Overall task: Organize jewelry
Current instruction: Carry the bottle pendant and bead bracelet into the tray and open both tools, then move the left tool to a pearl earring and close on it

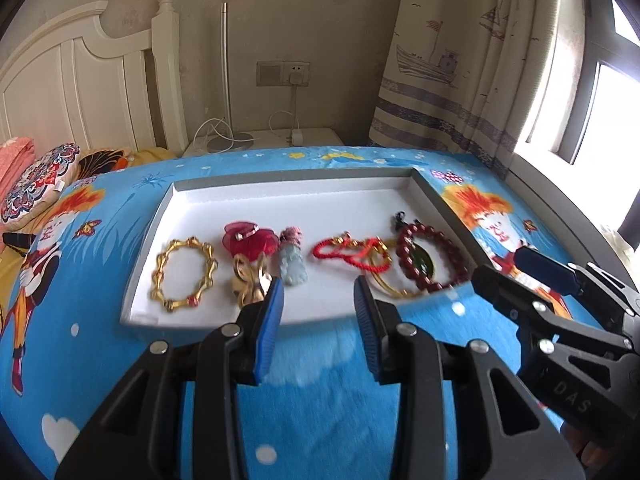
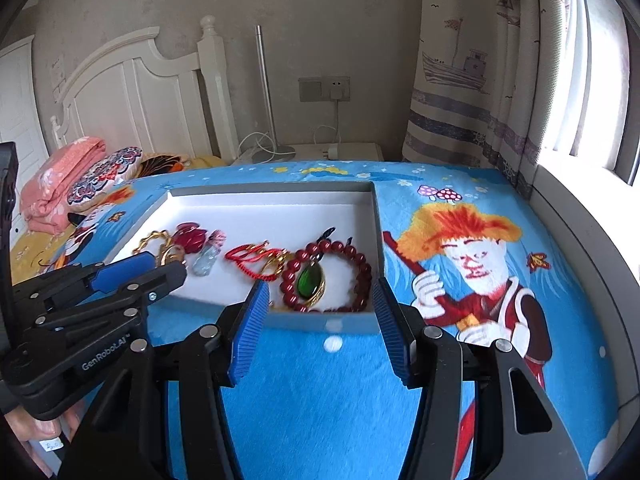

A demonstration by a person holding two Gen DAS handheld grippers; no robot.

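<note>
A grey tray with a white foam floor (image 1: 304,208) (image 2: 280,216) lies on the blue cartoon blanket. In it, left to right: a gold link bracelet (image 1: 184,274), a red hair clip (image 1: 250,238), gold pieces (image 1: 250,280), a pale blue bottle charm (image 1: 292,264), a red cord bracelet (image 1: 352,254) (image 2: 250,258), a dark red bead bracelet (image 1: 434,260) (image 2: 328,276) around a green pendant (image 2: 310,282). My left gripper (image 1: 319,292) is open and empty at the tray's near edge. My right gripper (image 2: 320,300) is open and empty before the bead bracelet.
The blue blanket (image 2: 320,392) covers the surface. Pillows (image 1: 36,184) and a white headboard (image 1: 80,92) lie left. A nightstand with lamp base and cables (image 1: 240,140) stands behind. Curtain (image 1: 460,60) and window (image 1: 580,100) are right.
</note>
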